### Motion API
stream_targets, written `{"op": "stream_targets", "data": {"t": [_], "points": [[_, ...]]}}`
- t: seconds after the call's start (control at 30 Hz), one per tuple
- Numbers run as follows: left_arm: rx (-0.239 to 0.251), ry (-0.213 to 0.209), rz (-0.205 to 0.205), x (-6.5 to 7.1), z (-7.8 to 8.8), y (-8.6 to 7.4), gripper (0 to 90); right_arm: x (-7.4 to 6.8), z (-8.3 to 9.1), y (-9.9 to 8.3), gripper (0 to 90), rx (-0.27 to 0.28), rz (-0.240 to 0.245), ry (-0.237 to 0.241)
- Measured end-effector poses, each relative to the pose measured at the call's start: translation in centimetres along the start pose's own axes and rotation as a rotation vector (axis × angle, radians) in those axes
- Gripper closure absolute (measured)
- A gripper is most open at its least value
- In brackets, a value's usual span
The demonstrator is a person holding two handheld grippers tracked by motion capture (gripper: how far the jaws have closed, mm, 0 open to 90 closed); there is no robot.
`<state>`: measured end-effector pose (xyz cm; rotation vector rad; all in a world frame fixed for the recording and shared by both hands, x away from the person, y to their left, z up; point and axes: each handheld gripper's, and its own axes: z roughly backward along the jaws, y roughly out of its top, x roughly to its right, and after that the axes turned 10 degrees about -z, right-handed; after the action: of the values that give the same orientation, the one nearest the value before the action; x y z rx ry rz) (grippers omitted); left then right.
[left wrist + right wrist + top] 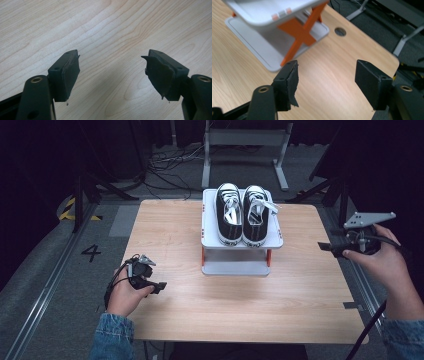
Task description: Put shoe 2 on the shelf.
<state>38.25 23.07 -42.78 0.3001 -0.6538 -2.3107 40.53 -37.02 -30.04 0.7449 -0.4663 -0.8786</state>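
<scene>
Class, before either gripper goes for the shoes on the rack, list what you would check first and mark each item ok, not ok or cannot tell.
1. Left gripper open, nothing between its fingers: ok.
2. Right gripper open, nothing held: ok.
3. Both shoes sit side by side on the rack's top shelf, toes away from the person: ok.
4. Table bare between grippers and rack: ok.
5. Laces tucked in: not ok, the right shoe's lace hangs loose toward the shelf edge.
6. Finger pads intact: not ok, edges look frayed.
</scene>
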Motion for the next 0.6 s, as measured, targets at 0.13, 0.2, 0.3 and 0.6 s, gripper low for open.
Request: {"op": "stream_targets", "data": {"t": [0.13, 0.2, 0.3, 0.6], "points": [[0.004, 0.002, 0.007, 0.2, 0.2, -0.2, 27.5, -0.1, -1.0, -3.5, 28.6, -0.012, -0.059, -0.011], [0.002, 0.006, 0.009, 0.4, 0.2, -0.3, 27.5, -0.3, -1.5, -5.0, 27.1, -0.010, -0.087, -0.004], [-0.008, 0.006, 0.006, 0.7, 0.1, -0.4, 27.3, -0.7, -2.3, -7.0, 26.1, 0.010, -0.140, 0.019], [-0.025, -0.001, -0.002, 0.9, -0.8, -0.3, 23.7, -0.8, -5.9, -10.9, 19.7, -0.038, -0.190, 0.048]]}}
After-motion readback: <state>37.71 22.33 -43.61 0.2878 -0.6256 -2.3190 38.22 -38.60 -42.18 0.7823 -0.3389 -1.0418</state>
